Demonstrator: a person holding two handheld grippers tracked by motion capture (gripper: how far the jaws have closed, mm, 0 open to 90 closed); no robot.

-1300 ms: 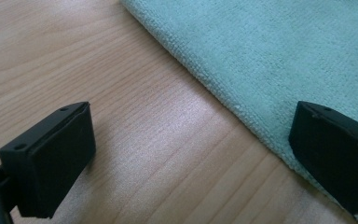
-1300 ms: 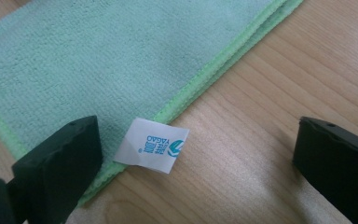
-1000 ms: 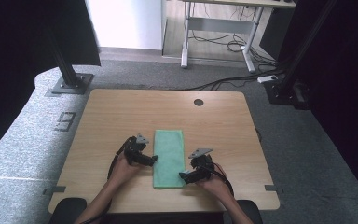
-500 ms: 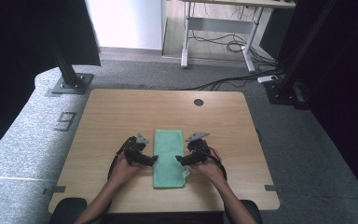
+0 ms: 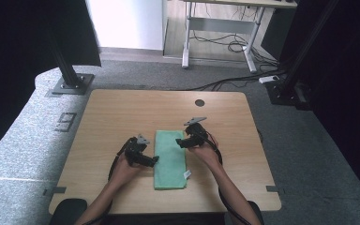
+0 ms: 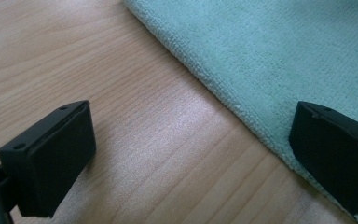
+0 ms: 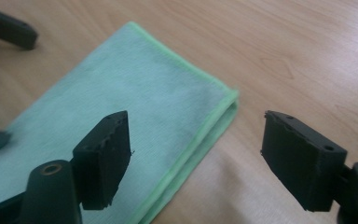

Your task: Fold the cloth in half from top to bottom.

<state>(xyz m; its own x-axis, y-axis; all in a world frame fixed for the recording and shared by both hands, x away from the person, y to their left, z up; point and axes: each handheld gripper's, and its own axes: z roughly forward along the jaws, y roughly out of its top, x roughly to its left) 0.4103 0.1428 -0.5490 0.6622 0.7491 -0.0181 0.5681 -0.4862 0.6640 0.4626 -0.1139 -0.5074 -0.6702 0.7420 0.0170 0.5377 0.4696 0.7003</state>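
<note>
A folded mint-green cloth (image 5: pixel 170 159) lies lengthwise on the wooden table (image 5: pixel 122 112). My left gripper (image 5: pixel 153 161) rests at the cloth's left edge. In the left gripper view it (image 6: pixel 189 126) is open wide, with one jaw over bare wood and the other over the cloth (image 6: pixel 279 51). My right gripper (image 5: pixel 180 142) hovers above the cloth's far right corner. Its jaws (image 7: pixel 198 128) have just been closing but stand open, straddling the folded corner of the cloth (image 7: pixel 135 84) without touching it.
A round cable hole (image 5: pixel 199 102) sits near the table's far edge. A small white tag (image 5: pixel 187 174) sticks out of the cloth's near right side. The left gripper's fingers (image 7: pixel 9 30) show at the top left of the right gripper view.
My right gripper has moved from the cloth's near right side away along its edge to the far right corner, lifting slightly, and its jaws have narrowed. The left gripper has stayed put.
</note>
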